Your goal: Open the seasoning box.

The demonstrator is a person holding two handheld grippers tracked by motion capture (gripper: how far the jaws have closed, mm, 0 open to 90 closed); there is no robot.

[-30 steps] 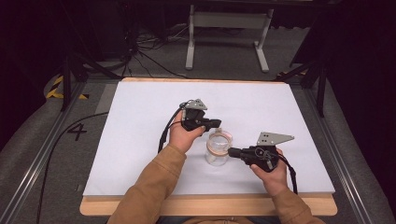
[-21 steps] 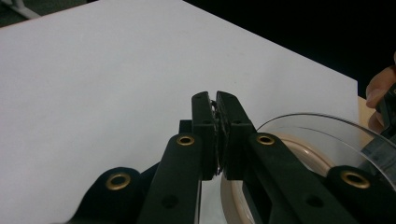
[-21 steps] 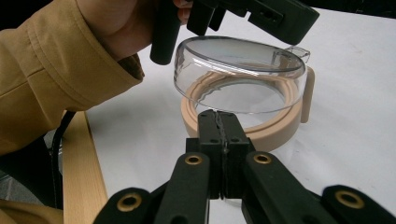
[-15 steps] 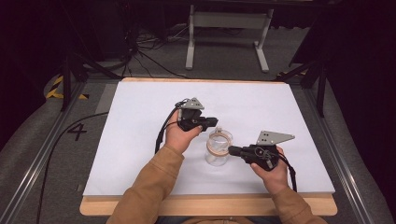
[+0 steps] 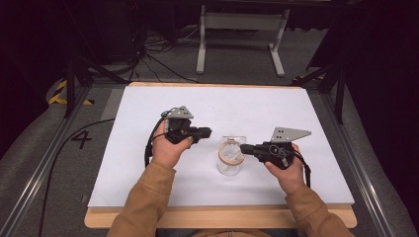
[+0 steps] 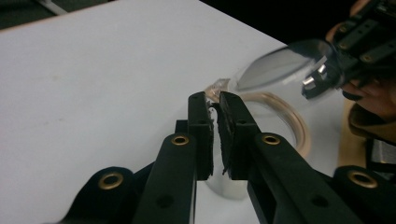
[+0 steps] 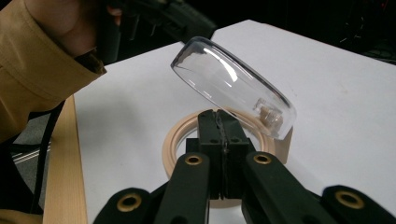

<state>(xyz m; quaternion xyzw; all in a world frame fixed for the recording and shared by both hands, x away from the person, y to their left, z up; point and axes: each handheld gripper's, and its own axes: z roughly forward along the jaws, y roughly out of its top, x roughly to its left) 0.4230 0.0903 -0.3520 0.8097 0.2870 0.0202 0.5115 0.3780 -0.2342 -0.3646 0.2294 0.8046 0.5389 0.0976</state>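
Your table sheet [image 5: 148, 163] is lit brightly and evenly from above, shadows soft, while the room behind drops to near black. Glare streaks the clear lid [image 7: 229, 86]. In both gripper views the near jaws blur, and the far edges go soft.

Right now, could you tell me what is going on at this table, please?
A person at a white table works on a clear jar with a hinged lid. The right tongs are shut at the jar's tan rim, steadying it. The clear lid stands tilted open above the rim. The left tongs sit just left of the jar, apart from it; their jaws have just been opening slightly, with nothing between them.
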